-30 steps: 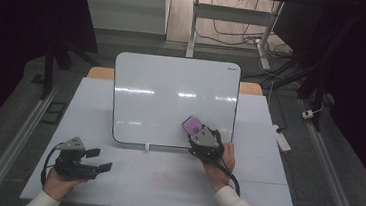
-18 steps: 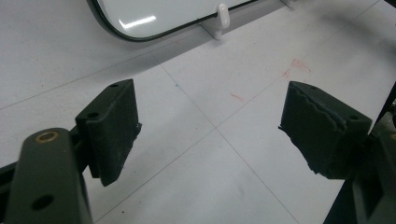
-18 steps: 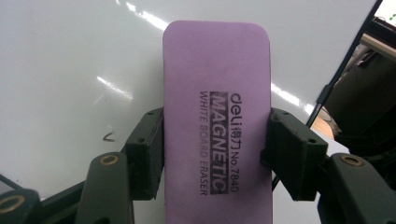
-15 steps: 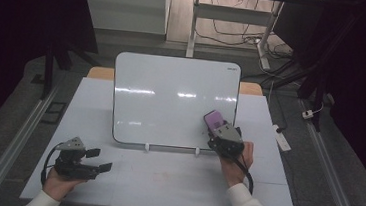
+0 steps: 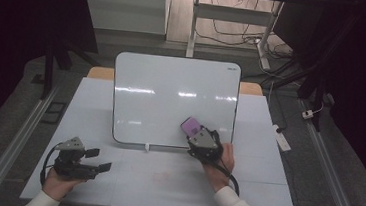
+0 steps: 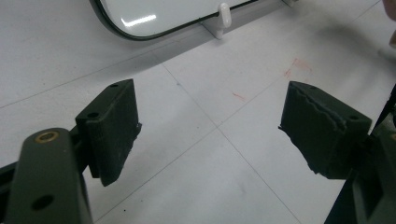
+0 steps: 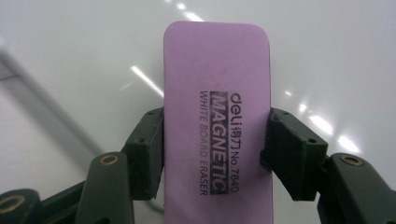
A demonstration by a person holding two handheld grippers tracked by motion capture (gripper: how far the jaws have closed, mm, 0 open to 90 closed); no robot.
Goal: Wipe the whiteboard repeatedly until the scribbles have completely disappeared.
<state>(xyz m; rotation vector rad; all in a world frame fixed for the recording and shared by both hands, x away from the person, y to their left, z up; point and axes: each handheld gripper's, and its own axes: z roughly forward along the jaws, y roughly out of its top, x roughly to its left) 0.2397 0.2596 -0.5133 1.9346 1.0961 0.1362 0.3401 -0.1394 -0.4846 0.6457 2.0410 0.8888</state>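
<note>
While my right gripper (image 5: 199, 134) clamps its jaws on the long sides of the purple eraser (image 7: 217, 126), I see that eraser lying against the lower right part of the whiteboard (image 5: 171, 99), near the board's bottom edge and short of its right edge. Most of the board's face lies open above and to the left of it. My left gripper (image 6: 210, 128) hovers over the table (image 5: 164, 181) near its front left corner, jaws wide apart with nothing between them. Bare tabletop stretches between my two grippers, and the board's rounded lower corner and a white clip (image 6: 223, 18) lie ahead of the left one.
</note>
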